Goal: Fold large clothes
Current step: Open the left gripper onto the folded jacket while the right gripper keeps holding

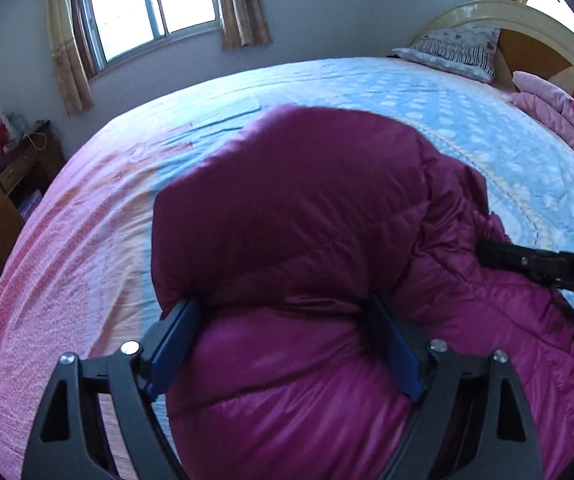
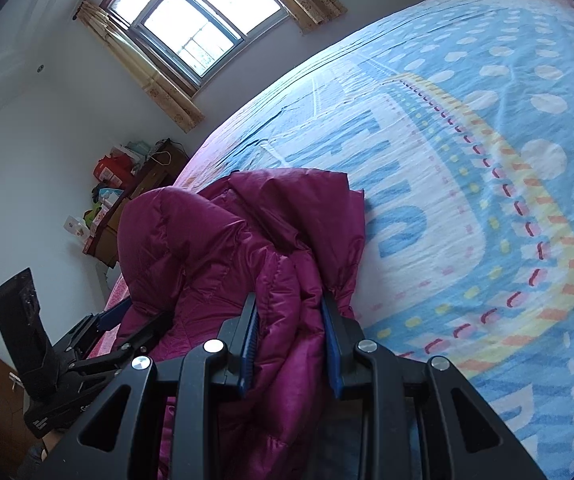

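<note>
Magenta jacket [image 1: 287, 216] on patterned bedsheet [image 1: 367, 88].

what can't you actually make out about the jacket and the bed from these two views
- Jacket: its near part runs off the bottom edge in the left wrist view; sleeves and zip are buried in folds.
- Right gripper: fabric bunched between its fingers hides which part it holds.
- Bed: far corners cut off by the fisheye edge.

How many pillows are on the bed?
1: a striped pillow at the far end of the bed, by the headboard. Others may hide under the pink blanket.
</note>
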Demonstrator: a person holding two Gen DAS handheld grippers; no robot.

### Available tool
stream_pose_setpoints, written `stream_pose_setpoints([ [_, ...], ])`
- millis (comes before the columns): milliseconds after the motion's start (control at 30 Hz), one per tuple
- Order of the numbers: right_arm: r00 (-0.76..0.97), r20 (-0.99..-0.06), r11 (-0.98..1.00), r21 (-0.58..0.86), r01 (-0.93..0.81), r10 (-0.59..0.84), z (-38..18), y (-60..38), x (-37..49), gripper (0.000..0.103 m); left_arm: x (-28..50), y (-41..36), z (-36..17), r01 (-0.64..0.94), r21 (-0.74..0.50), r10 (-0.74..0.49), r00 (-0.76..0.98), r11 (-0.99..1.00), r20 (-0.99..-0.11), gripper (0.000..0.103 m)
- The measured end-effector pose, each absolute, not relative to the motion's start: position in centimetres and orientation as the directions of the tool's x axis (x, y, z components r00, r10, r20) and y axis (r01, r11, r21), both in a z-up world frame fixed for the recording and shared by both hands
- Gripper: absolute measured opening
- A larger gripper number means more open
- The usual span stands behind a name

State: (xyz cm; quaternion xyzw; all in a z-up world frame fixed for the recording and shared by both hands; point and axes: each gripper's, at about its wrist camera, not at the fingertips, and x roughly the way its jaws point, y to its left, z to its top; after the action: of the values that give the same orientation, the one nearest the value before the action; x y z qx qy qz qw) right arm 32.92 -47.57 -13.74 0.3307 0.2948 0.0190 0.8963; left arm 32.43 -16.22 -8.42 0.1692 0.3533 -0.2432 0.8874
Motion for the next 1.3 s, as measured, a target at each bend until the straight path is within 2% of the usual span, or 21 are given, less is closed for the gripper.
stream_pose_setpoints([
  [133, 0.823, -0.524, 0.787, 0.593, 0.168, 0.220, -13.7, -47.3, 33.1, 0.029, 32.8, -16.3, -8.8, 0.537, 0.120, -0.295, 0.621, 0.835, -0.726, 0.097],
  [233, 0.827, -0.514, 0.776, 0.609, 0.166, 0.226, -13.7, -47.3, 33.0, 0.030, 32.6, -16.4, -8.8, 0.533, 0.130, -0.288, 0.627, 0.836, -0.724, 0.097],
  [333, 0.840, -0.495, 0.755, 0.633, 0.171, 0.224, -13.6, -47.5, 32.4, 0.035, 32.5, -16.3, -8.8, 0.535, 0.121, -0.294, 0.624, 0.836, -0.724, 0.097],
  [367, 0.846, -0.484, 0.741, 0.648, 0.177, 0.221, -13.6, -47.5, 31.7, 0.040, 32.5, -16.3, -8.8, 0.536, 0.113, -0.300, 0.621, 0.837, -0.724, 0.097],
  [467, 0.873, -0.428, 0.675, 0.718, 0.170, 0.236, -14.0, -47.5, 28.8, 0.064, 32.9, -15.8, -8.9, 0.537, 0.086, -0.317, 0.611, 0.839, -0.726, 0.097],
  [567, 0.920, -0.293, 0.586, 0.805, 0.091, 0.260, -14.4, -47.9, 26.1, 0.072, 32.8, -15.8, -8.9, 0.537, 0.085, -0.317, 0.610, 0.839, -0.726, 0.097],
  [633, 0.927, -0.256, 0.543, 0.837, 0.070, 0.275, -14.8, -48.6, 25.9, 0.072, 32.9, -15.8, -8.9, 0.536, 0.093, -0.312, 0.614, 0.839, -0.725, 0.097],
  [700, 0.924, -0.264, 0.548, 0.833, 0.074, 0.276, -14.7, -48.6, 26.3, 0.072, 32.7, -15.9, -8.9, 0.535, 0.108, -0.303, 0.621, 0.838, -0.723, 0.097],
  [767, 0.912, -0.313, 0.595, 0.798, 0.099, 0.267, -14.3, -47.9, 27.0, 0.072, 32.6, -16.1, -8.8, 0.534, 0.120, -0.296, 0.626, 0.837, -0.721, 0.097],
  [900, 0.852, -0.456, 0.726, 0.673, 0.141, 0.257, -13.5, -45.6, 30.1, 0.084, 32.6, -16.2, -8.9, 0.534, 0.116, -0.299, 0.627, 0.838, -0.720, 0.097],
  [1033, 0.823, -0.498, 0.775, 0.621, 0.118, 0.274, -13.3, -44.5, 32.1, 0.087, 32.7, -15.9, -9.0, 0.534, 0.104, -0.308, 0.624, 0.839, -0.718, 0.097],
  [1100, 0.818, -0.491, 0.778, 0.622, 0.088, 0.300, -13.5, -44.3, 32.2, 0.083, 32.7, -15.6, -8.8, 0.537, 0.083, -0.324, 0.616, 0.839, -0.718, 0.097],
  [1133, 0.815, -0.479, 0.773, 0.632, 0.063, 0.325, -13.6, -44.3, 32.2, 0.076, 32.9, -15.1, -8.7, 0.542, 0.058, -0.340, 0.603, 0.838, -0.722, 0.097],
  [1167, 0.810, -0.470, 0.763, 0.645, 0.043, 0.351, -13.8, -43.9, 32.2, 0.062, 33.1, -14.4, -8.6, 0.548, 0.027, -0.361, 0.585, 0.836, -0.726, 0.097],
  [1200, 0.801, -0.457, 0.745, 0.667, 0.021, 0.386, -14.1, -43.9, 32.3, 0.056, 33.2, -13.7, -8.4, 0.553, -0.012, -0.386, 0.566, 0.833, -0.728, 0.097],
  [1300, 0.799, -0.429, 0.717, 0.697, -0.005, 0.422, -14.4, -44.1, 32.2, 0.049, 33.4, -10.6, -7.7, 0.530, -0.160, -0.473, 0.531, 0.833, -0.703, 0.097],
])
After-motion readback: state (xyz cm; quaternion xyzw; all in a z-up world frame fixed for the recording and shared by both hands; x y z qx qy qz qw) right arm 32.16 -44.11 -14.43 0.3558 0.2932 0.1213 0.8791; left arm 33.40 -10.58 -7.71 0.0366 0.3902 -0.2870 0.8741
